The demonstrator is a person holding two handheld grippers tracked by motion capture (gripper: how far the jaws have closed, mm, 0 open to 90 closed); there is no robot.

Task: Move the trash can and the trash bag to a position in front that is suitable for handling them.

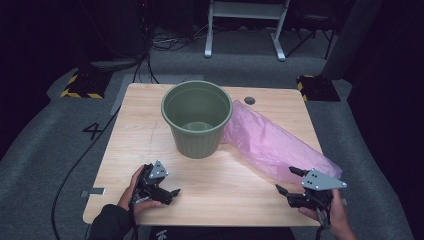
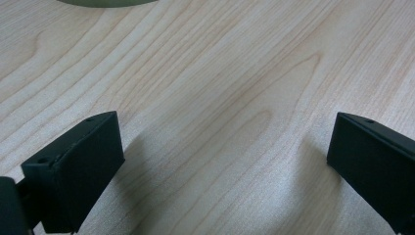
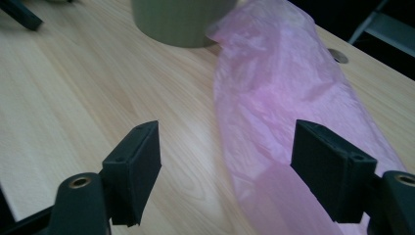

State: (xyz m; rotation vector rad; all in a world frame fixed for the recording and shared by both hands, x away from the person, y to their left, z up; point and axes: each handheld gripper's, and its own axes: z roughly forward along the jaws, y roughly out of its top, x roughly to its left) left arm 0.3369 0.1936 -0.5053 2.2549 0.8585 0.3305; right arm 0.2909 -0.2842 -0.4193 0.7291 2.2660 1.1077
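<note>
A green ribbed bin (image 1: 196,120) stands upright and empty at the middle back of the wooden table (image 1: 135,125). A crumpled pink plastic bag (image 1: 272,142) lies flat from the bin's right side toward the front right corner. My right gripper (image 1: 285,179) hovers at the bag's near end, open, with nothing between its pads. In the right gripper view it (image 3: 226,127) straddles the bag's left edge (image 3: 274,88), with the bin (image 3: 181,19) beyond. My left gripper (image 1: 170,187) rests at the front left, open over bare wood (image 2: 224,120), below the bin's base (image 2: 105,2).
A round cable hole (image 1: 249,100) sits in the table behind the bag. Grey carpet surrounds the table, with cables (image 1: 75,165) on the left, yellow-and-black striped bases (image 1: 82,85) at both back corners and a white frame (image 1: 245,30) behind.
</note>
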